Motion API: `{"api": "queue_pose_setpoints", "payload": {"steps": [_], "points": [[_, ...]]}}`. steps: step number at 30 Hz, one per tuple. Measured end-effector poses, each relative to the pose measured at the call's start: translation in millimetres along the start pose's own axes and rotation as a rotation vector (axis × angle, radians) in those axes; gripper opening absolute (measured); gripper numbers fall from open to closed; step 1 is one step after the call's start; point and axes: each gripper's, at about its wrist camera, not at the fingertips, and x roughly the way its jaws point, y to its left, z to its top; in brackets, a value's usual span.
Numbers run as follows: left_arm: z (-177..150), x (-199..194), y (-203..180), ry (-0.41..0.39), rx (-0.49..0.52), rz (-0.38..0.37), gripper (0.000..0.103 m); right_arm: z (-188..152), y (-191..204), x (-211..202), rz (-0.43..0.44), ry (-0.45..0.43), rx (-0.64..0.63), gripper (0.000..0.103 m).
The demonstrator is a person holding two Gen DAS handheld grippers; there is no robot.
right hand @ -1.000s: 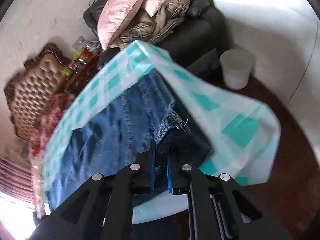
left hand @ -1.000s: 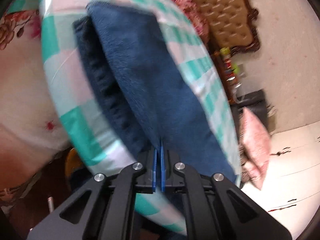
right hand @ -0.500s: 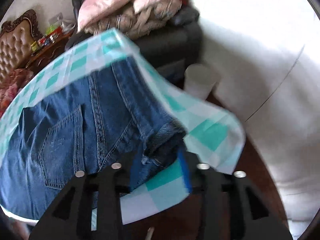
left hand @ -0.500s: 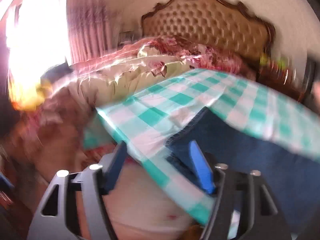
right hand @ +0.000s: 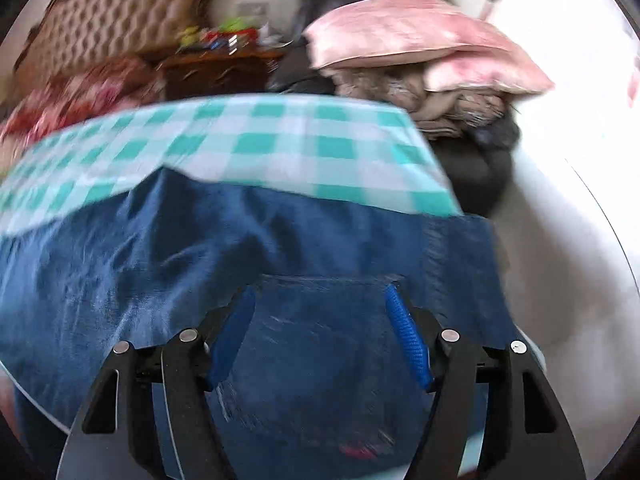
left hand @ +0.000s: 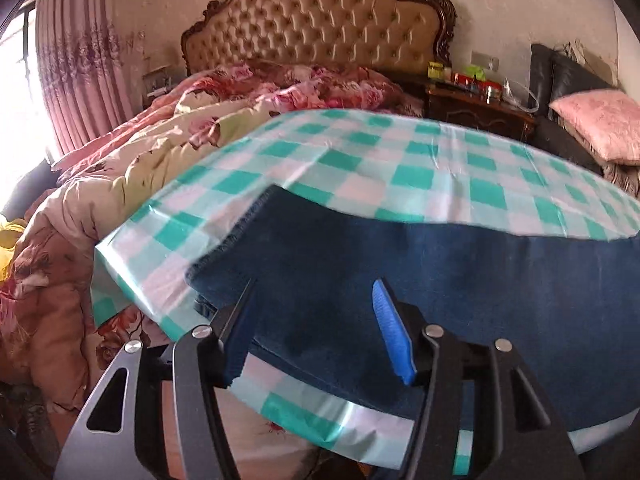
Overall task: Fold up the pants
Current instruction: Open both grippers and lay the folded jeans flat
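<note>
Dark blue jeans (left hand: 420, 280) lie folded on a round table with a green-and-white checked cloth (left hand: 360, 168). In the left wrist view my left gripper (left hand: 316, 300) is open and empty over the jeans' near left end. In the right wrist view the jeans (right hand: 180, 260) show a back pocket (right hand: 320, 340), and their right end overhangs the cloth (right hand: 280, 136). My right gripper (right hand: 320, 312) is open and empty, its jaws wide on either side of the pocket. The right wrist view is blurred.
A bed with a floral quilt (left hand: 180, 128) and tufted headboard (left hand: 316, 28) lies behind the table. A dark nightstand (left hand: 476, 108) with small items stands beside it. A dark sofa with pink pillows (right hand: 420, 40) is at the right.
Both grippers were shut on the jeans' edges one second ago. They have let go and opened wide, and both have swung round to face level across the table.
</note>
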Motion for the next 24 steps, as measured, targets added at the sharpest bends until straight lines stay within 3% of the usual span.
{"api": "queue_pose_setpoints", "payload": {"steps": [2,6,9,11,13,16,18,21,24], "points": [[-5,5,3,0.054,-0.002,0.040,0.057,3,4,19,-0.028,0.027,-0.010,0.065],[-10,2,8,0.060,-0.012,0.051,0.057,-1,-13,52,-0.105,0.105,0.015,0.068],[-6,4,2,0.081,0.008,0.033,0.058,-7,-23,59,-0.093,0.096,0.041,0.079],[-1,3,-4,0.122,0.004,0.028,0.058,-7,-29,62,-0.080,0.096,0.062,0.080],[10,-9,-10,0.108,-0.013,-0.029,0.057,-6,-33,60,-0.093,0.101,0.106,0.080],[29,-32,-21,0.029,0.013,-0.025,0.058,3,-30,36,-0.074,0.043,0.149,0.080],[39,-38,-26,0.004,0.026,-0.027,0.067,10,-20,20,-0.082,0.000,0.142,0.080],[44,-27,-34,0.049,0.044,-0.001,0.069,21,1,10,-0.045,-0.039,0.127,0.080],[34,-30,-41,0.074,0.025,-0.063,0.071,16,26,3,0.019,-0.022,0.126,0.081]]}}
